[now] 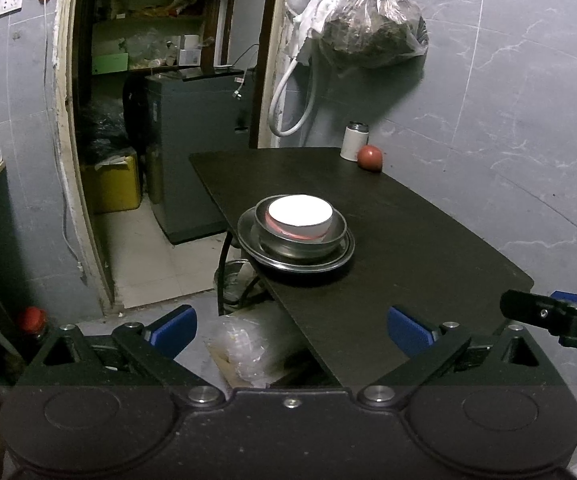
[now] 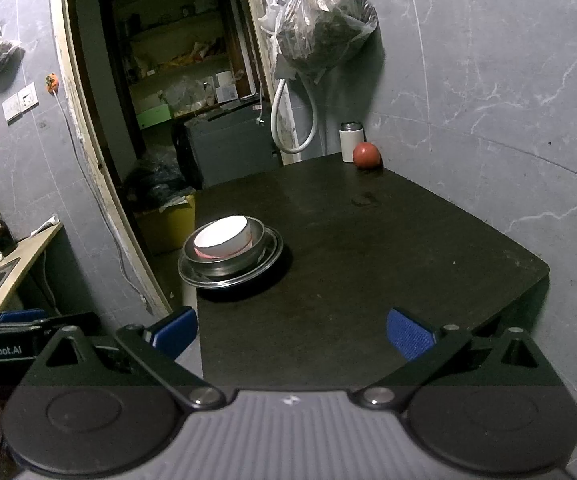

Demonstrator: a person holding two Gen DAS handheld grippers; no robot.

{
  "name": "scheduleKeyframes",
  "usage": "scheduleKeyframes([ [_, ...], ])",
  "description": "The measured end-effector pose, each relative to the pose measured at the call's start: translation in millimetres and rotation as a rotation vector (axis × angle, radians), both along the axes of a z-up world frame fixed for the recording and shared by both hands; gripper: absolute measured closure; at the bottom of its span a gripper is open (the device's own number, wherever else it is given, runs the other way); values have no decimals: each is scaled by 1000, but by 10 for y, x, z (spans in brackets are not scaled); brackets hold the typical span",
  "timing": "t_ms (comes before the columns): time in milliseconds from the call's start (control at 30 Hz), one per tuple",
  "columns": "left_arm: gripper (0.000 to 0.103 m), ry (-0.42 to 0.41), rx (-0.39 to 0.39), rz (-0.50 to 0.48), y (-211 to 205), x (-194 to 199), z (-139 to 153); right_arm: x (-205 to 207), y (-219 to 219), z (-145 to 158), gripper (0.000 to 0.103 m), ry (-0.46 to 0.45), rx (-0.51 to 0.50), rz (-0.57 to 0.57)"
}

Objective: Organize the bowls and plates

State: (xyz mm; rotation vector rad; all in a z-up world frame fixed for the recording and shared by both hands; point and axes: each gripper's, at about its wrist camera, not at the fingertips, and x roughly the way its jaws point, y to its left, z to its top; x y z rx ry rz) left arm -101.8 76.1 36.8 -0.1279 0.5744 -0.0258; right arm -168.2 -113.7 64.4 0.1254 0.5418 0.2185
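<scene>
Tools (image 1: 292,332) wide; bowls (image 1: 302,220) nested (on plate (image 1: 248,236))

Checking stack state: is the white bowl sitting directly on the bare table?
No: the white bowl sits nested inside a metal bowl, which rests on a metal plate on the dark table.
</scene>
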Motion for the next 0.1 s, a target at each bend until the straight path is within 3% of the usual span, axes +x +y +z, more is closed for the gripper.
scheduleKeyframes([
  [100,2,3,0,1,-4,-2,-4,5,-20,-17,0,6,0,-2],
])
